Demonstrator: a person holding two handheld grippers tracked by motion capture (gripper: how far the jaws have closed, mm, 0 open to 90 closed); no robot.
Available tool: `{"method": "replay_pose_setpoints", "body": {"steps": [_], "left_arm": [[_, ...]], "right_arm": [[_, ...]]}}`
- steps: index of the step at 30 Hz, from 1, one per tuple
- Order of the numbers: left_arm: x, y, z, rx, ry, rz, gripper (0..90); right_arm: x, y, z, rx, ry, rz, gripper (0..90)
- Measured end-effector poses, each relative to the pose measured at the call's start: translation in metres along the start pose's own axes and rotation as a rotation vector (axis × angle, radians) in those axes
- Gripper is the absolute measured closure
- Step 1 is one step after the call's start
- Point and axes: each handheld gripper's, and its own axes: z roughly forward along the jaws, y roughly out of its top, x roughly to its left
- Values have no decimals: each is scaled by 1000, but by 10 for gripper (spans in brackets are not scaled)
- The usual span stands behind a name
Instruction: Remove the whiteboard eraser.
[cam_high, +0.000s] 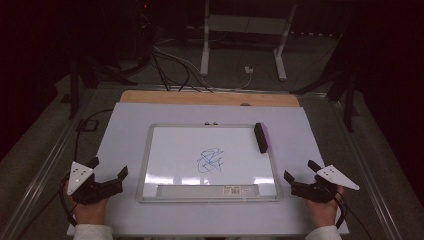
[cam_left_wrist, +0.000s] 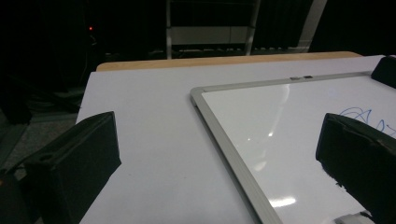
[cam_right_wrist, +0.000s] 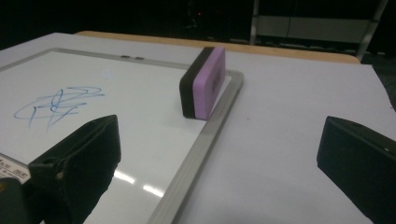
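A small whiteboard (cam_high: 170, 150) with a grey frame lies in the middle of the white table top, with a blue scribble (cam_high: 210, 160) near its centre. A purple and black eraser (cam_high: 261, 137) stands on edge at the board's right rim, also seen as a purple block (cam_right_wrist: 203, 83) ahead of the right jaws. My left gripper (cam_high: 107, 168) rests open left of the board, nothing between its jaws. My right gripper (cam_high: 300, 169) rests open right of the board, also empty. The board's frame corner (cam_left_wrist: 198, 91) and part of the blue scribble (cam_left_wrist: 359, 115) lie ahead of the left jaws.
The white table top (cam_high: 125, 125) has a wooden strip (cam_high: 210, 97) along its far edge. A label strip (cam_high: 207, 190) runs along the board's near edge. Cables (cam_high: 175, 62) and a white stand (cam_high: 242, 37) sit on the floor beyond the table.
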Motion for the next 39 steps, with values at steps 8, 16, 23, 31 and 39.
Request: {"method": "replay_pose_setpoints", "body": {"steps": [8, 16, 23, 31, 39], "left_arm": [[0, -1, -1, 6, 14, 12, 6], [1, -1, -4, 6, 29, 19, 6], [1, -3, -3, 12, 38, 17, 6], [-2, -5, 0, 26, 38, 36, 6], [-3, -6, 1, 29, 44, 37, 6]], "right_arm": [[3, 1, -2, -12, 4, 1, 5], [7, 16, -5, -35, 6, -25, 5], [6, 39, 0, -26, 21, -47, 5], [7, 65, 14, -7, 42, -53, 5], [3, 86, 30, 2, 34, -59, 5]]}}
